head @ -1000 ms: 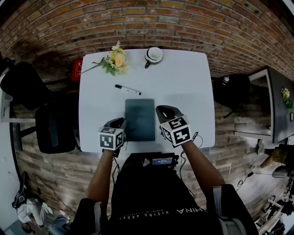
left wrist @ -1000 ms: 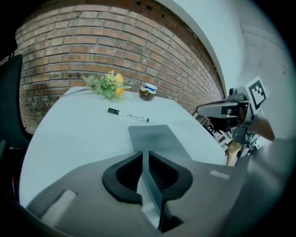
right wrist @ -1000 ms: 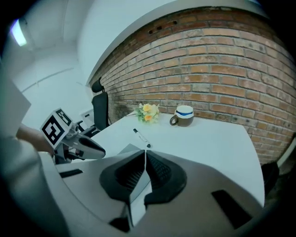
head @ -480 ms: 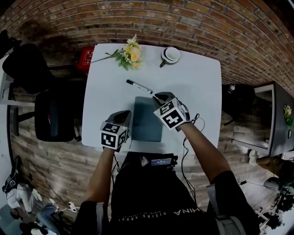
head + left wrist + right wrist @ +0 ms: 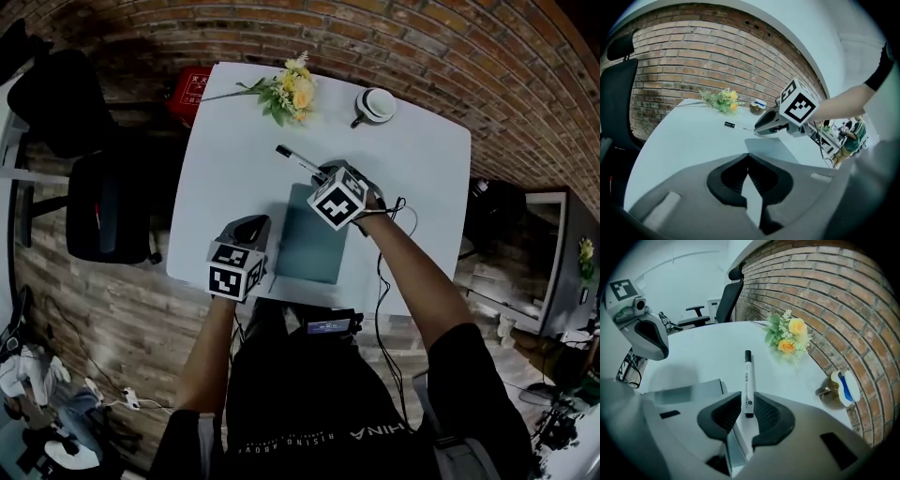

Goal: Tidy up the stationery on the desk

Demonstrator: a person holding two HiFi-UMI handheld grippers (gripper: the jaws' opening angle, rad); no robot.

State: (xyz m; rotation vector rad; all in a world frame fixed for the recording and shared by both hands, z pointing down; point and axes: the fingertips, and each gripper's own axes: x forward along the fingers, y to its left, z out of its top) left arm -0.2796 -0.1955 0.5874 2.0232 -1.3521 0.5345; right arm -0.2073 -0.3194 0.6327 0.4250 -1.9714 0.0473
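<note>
- White black-capped marker pen [image 5: 748, 376] lies just beyond the dark rectangular notebook [image 5: 314, 246].
- Right gripper [image 5: 746, 401], jaws just opening, straddles its end loosely.
- Left gripper [image 5: 748, 159]: pressed together, empty.

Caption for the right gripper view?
Right gripper, jaws just opening, with the marker's end between them on the table.

A white desk [image 5: 412, 187] is carrying a dark teal notebook [image 5: 309, 248], a black-capped white marker [image 5: 295, 157], and yellow flowers [image 5: 292, 92] at twelve o'clock.
</note>
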